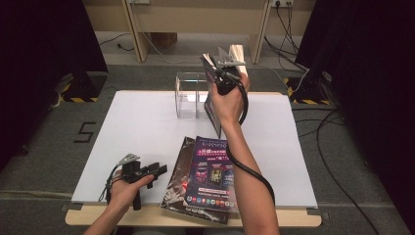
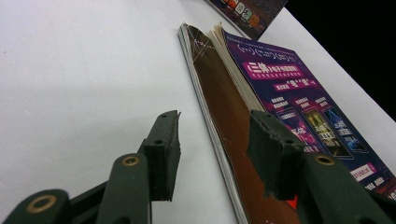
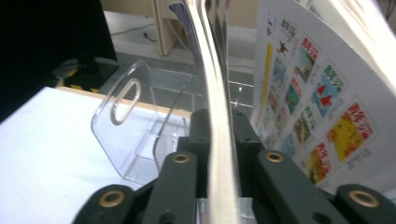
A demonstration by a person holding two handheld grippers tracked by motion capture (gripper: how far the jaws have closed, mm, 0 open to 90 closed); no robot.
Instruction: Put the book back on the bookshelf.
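The magazine (image 1: 213,105) in your right gripper (image 1: 226,66) hangs upright above the far half of the white surface (image 1: 137,132), just beside the clear acrylic file holder (image 1: 188,95). Its fingers (image 3: 198,135) are pinched narrow on a bundle of pages near one edge, and in the right gripper view one glossy sheet (image 3: 322,107) printed with small colourful pictures has fanned away from the bundle. Judge it light but floppy: thin coated paper, slick under the pads, likely to sag and splay unless you grip close to the spine and catch all the leaves. The holder is rigid, transparent plastic with a slotted handle cutout (image 3: 122,101) and upright dividers, so it may slide if nudged.

Two more magazines (image 1: 208,178) lie flat and overlapped at the near edge, a purple cover on a brown one, both shiny. Your left gripper (image 1: 147,172) rests just beside them, fingers (image 2: 163,149) wide and empty, lined up with the brown cover's page edges (image 2: 205,116).
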